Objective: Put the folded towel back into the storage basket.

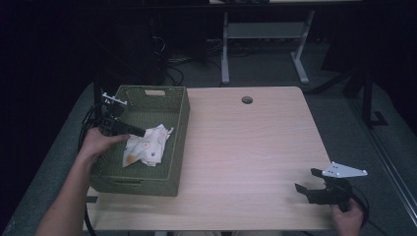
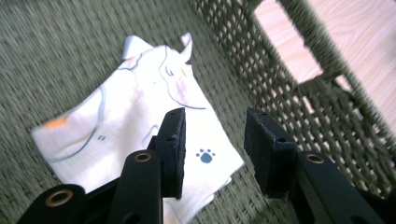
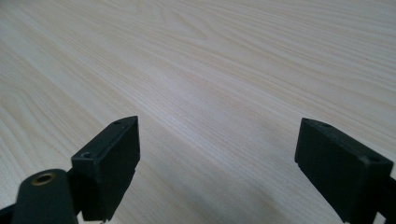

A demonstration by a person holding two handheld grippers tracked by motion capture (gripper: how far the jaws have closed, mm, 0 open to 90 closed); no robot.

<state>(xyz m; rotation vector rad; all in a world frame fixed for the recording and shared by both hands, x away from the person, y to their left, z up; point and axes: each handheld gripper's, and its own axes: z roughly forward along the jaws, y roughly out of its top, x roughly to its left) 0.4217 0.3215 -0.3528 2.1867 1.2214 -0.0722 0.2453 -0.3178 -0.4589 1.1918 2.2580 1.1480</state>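
Observation:
A white cloth (image 1: 146, 146) printed with small animal drawings and a blue paw lies crumpled on the floor of the olive woven basket (image 1: 182, 128). My left gripper (image 1: 140, 132) reaches into the basket from its left side, just over the cloth's upper edge. In the left gripper view, the cloth (image 2: 140, 107) lies flat below the left gripper (image 2: 215, 121), whose jaws stand apart with nothing pinched between them; the basket wall (image 2: 289, 79) rises to the right. My right gripper (image 1: 306, 180) rests low at the table's front right corner, and in its own view the right gripper (image 3: 219, 140) is wide open over bare wood (image 3: 210, 56).
The basket stands on the left part of the light wooden table (image 1: 246, 142). A round cable hole (image 1: 247, 100) sits near the far edge. Beyond the table are a desk frame's white legs (image 1: 225, 54) and cables on the dark floor.

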